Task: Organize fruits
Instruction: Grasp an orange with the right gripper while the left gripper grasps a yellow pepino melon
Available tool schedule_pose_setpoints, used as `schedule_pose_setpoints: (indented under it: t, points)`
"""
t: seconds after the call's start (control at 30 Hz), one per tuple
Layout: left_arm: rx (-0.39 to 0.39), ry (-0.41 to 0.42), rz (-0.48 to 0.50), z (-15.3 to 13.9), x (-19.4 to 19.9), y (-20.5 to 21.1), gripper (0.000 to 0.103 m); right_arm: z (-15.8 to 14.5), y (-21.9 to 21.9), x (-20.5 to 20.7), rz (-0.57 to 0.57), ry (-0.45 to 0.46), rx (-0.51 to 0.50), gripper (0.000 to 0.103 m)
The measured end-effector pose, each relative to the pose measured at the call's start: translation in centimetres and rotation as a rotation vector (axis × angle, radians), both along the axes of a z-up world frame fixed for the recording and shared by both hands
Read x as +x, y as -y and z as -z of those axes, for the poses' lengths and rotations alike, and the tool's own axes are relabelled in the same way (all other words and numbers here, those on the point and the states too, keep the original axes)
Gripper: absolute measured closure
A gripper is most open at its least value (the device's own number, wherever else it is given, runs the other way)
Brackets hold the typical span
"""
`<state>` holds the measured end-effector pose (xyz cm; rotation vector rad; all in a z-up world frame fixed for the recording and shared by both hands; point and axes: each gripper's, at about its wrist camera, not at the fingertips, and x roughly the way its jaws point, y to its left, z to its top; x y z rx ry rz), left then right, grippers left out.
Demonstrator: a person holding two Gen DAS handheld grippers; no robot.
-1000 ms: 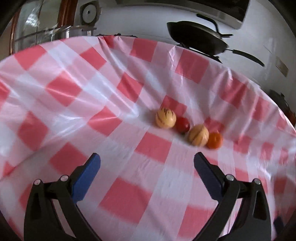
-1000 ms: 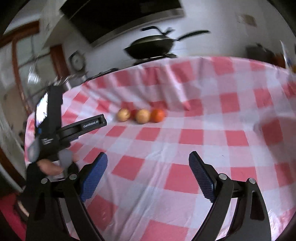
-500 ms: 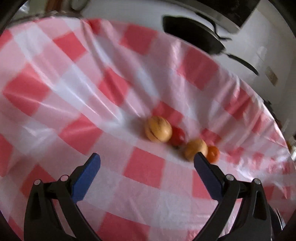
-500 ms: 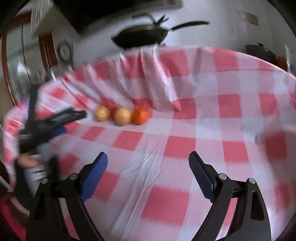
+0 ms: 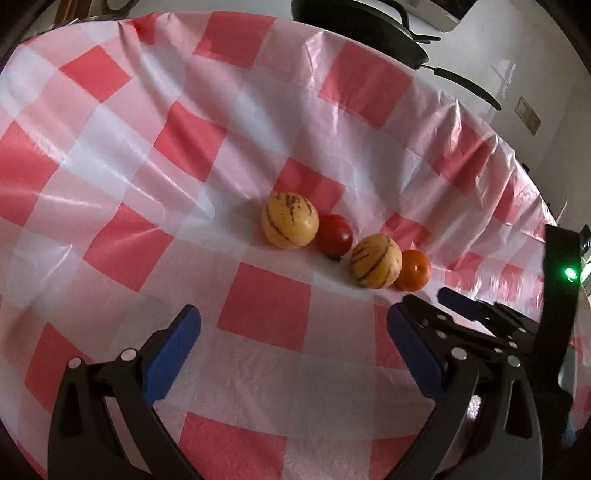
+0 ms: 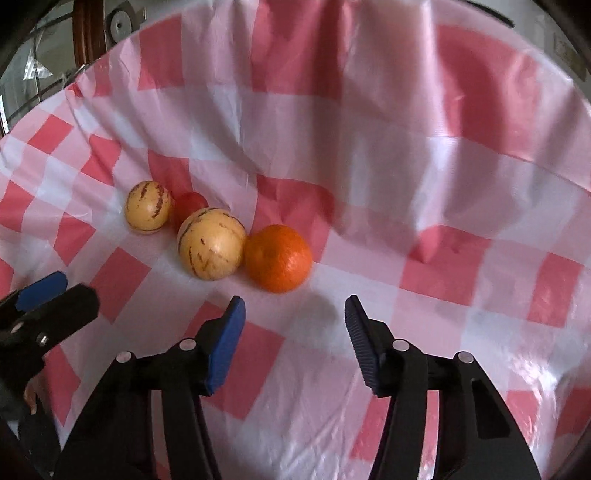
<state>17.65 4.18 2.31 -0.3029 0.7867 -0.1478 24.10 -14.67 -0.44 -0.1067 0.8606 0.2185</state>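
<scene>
Four fruits lie in a row on the red-and-white checked tablecloth (image 5: 110, 184): a striped yellow melon (image 5: 290, 220), a red tomato (image 5: 334, 236), a second striped melon (image 5: 376, 261) and an orange (image 5: 413, 270). My left gripper (image 5: 291, 321) is open and empty, a short way in front of the row. My right gripper (image 6: 293, 306) hangs just short of the orange (image 6: 277, 257), which touches the nearer melon (image 6: 211, 248). Its jaws are closing, and nothing is between them. The tomato (image 6: 190, 203) is half hidden behind that melon, next to the farther melon (image 6: 148, 212).
A black wok (image 5: 354, 26) sits on a stove past the table's far edge. The right gripper (image 5: 439, 301) reaches in from the right of the left wrist view, with a green light (image 5: 570, 274) on its body. One left gripper finger (image 6: 74, 302) shows at the right view's left edge.
My right gripper has swept in close to the orange and its jaws have narrowed. It now shows in the left wrist view. My left gripper has edged nearer the fruits and tilted down.
</scene>
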Motion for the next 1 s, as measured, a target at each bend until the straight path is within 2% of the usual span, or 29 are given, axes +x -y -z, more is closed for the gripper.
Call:
schedule_pose_setpoints:
  t: [0.23, 0.33, 0.4, 0.53, 0.6, 0.73, 0.9, 1.0]
  points:
    - [-0.013, 0.007, -0.026, -0.1, -0.1, -0.5, 0.002, 0.2, -0.9, 2.8, 0.008, -0.023, 0.011, 0.054]
    - [-0.036, 0.002, -0.034, 0.0, -0.1, -1.0, 0.002, 0.1, -0.9, 3.3, 0.013, -0.019, 0.030, 0.065]
    - [-0.040, 0.001, -0.036, 0.0, -0.1, -1.1, 0.002, 0.0, -0.6, 2.9, 0.035, -0.008, 0.044, 0.065]
    - [-0.035, 0.003, -0.035, 0.0, -0.2, -1.0, 0.002, -0.9, 2.4, -1.6, 0.137, 0.056, 0.200, 0.066]
    - [-0.029, 0.008, -0.033, -0.1, -0.3, -0.8, 0.002, -1.0, 3.1, -2.3, 0.155, 0.065, 0.225, 0.066]
    - [-0.012, 0.022, -0.027, -0.3, -0.5, -0.4, 0.002, -0.7, 6.6, -5.4, 0.267, 0.100, 0.332, 0.065]
    - [0.023, 0.053, 0.004, -0.7, -0.7, 1.1, 0.002, 0.2, 9.2, -5.6, 0.332, 0.088, 0.469, 0.065]
    - [-0.016, 0.052, 0.036, -0.8, -0.5, 1.8, 0.003, 0.1, 9.4, -5.5, 0.348, 0.094, 0.497, 0.065]
